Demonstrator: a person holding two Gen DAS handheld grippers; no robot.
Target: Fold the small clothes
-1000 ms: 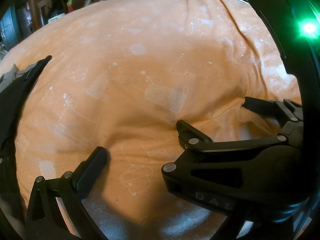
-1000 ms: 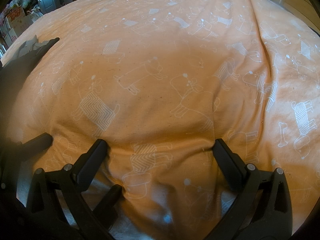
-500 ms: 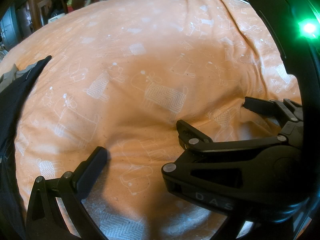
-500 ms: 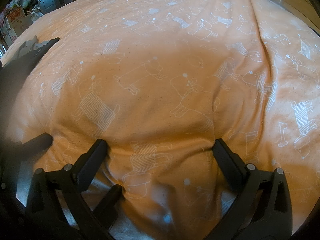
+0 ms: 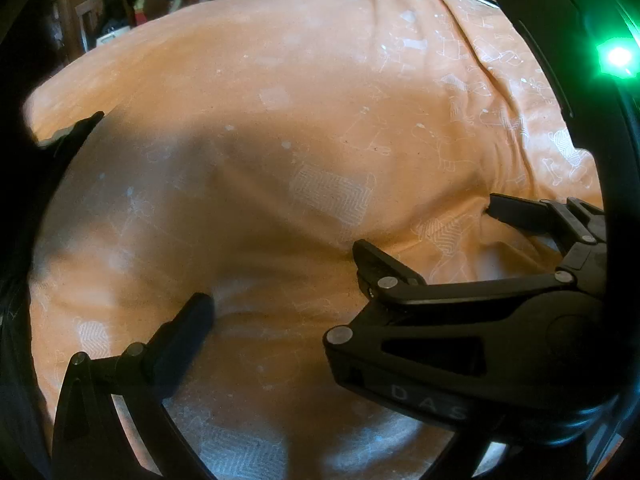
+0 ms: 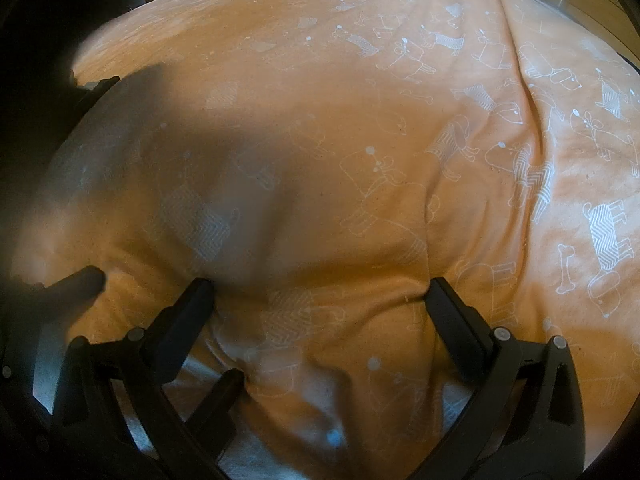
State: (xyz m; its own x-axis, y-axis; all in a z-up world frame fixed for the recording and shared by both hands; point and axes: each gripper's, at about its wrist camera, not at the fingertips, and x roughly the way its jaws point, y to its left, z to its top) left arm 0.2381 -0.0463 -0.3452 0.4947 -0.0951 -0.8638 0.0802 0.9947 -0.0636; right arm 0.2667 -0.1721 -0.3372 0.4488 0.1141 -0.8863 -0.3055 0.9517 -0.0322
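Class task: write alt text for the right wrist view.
An open right gripper presses both fingers into an orange bedspread printed with white dogs and bones. The left gripper shows at lower left, and a dark garment lies at the left edge.

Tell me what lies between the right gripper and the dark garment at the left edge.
In the right wrist view, only shadowed orange dog-print bedcover lies between the right gripper and the dark garment.
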